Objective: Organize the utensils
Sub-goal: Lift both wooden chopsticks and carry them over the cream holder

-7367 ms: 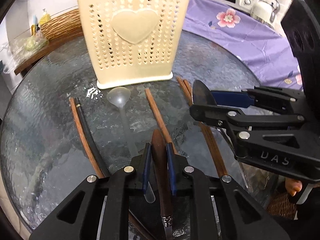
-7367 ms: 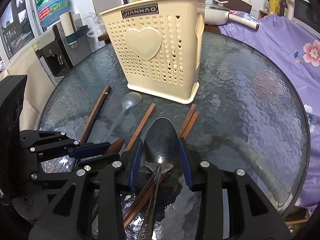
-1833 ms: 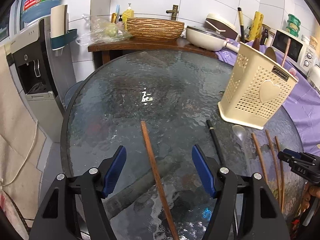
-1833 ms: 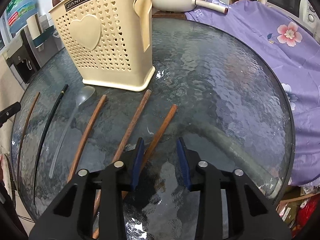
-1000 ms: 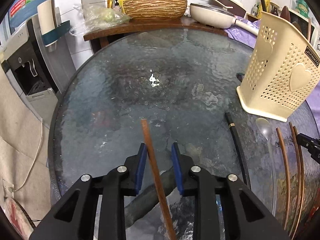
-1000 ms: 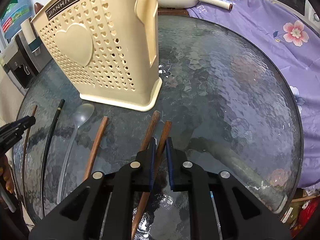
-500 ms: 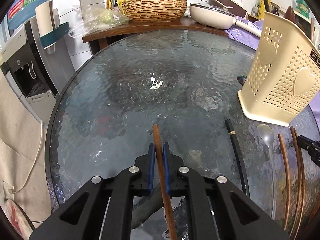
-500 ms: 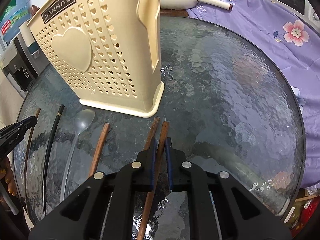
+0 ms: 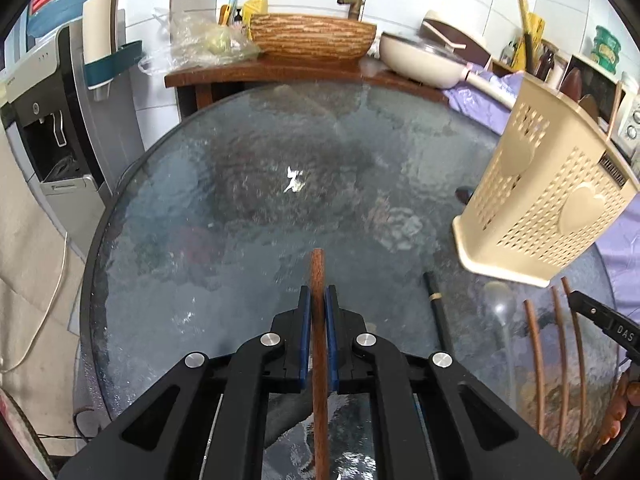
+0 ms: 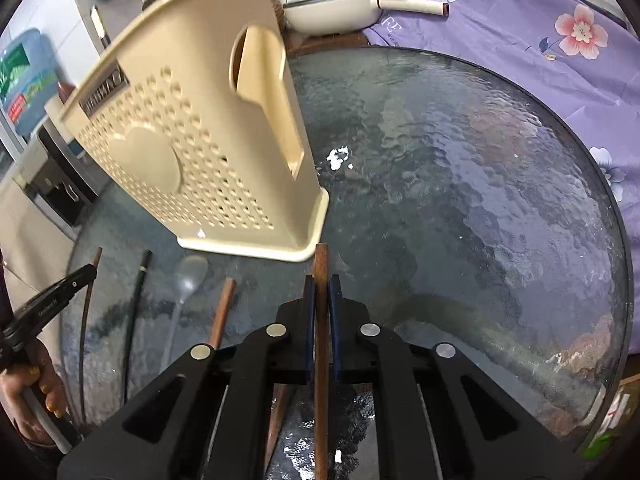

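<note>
Both grippers clamp a wooden chopstick each, near the cream holder.

Left wrist view: the left gripper (image 9: 319,300) has its jaws closed tight on a brown chopstick (image 9: 319,320) near its far tip; it looks light, stiff and smooth, so a grip nearer mid-length would likely steady it. The gripper tilts down over the table (image 9: 240,200). Right wrist view: the right gripper (image 10: 321,288) pinches another chopstick (image 10: 321,320) likewise, its tip beside the utensil holder (image 10: 192,152).

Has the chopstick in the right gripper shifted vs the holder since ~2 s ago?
Yes. The brown chopstick then lay angled on the glass short of the cream holder; now, clamped in the right gripper, its tip sits beside the holder's base corner.
</note>
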Available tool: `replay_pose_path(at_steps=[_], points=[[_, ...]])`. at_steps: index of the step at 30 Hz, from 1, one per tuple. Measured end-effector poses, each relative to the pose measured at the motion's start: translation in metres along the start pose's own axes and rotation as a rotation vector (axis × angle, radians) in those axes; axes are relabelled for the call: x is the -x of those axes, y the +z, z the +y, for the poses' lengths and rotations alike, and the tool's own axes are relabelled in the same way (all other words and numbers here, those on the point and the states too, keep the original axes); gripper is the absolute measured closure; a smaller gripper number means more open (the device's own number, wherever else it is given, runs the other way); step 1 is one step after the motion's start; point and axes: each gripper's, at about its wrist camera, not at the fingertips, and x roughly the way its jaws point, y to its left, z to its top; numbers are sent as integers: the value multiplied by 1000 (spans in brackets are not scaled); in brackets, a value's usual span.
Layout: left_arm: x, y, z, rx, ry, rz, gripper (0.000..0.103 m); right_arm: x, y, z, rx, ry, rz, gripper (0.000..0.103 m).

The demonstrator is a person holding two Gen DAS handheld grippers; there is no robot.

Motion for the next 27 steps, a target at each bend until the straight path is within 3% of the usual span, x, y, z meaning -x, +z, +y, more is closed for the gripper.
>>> replay_pose_path(at_steps=[8, 16, 27], points=[[39, 9, -9, -5, -55, -84, 96, 36, 10, -2, 5, 69, -103, 96], [95, 16, -26, -42, -132, -204, 96, 92, 9, 11, 58, 199, -188, 96], [140, 18, -45, -88, -292, -264, 96, 150, 8, 18, 93, 311, -257, 96]])
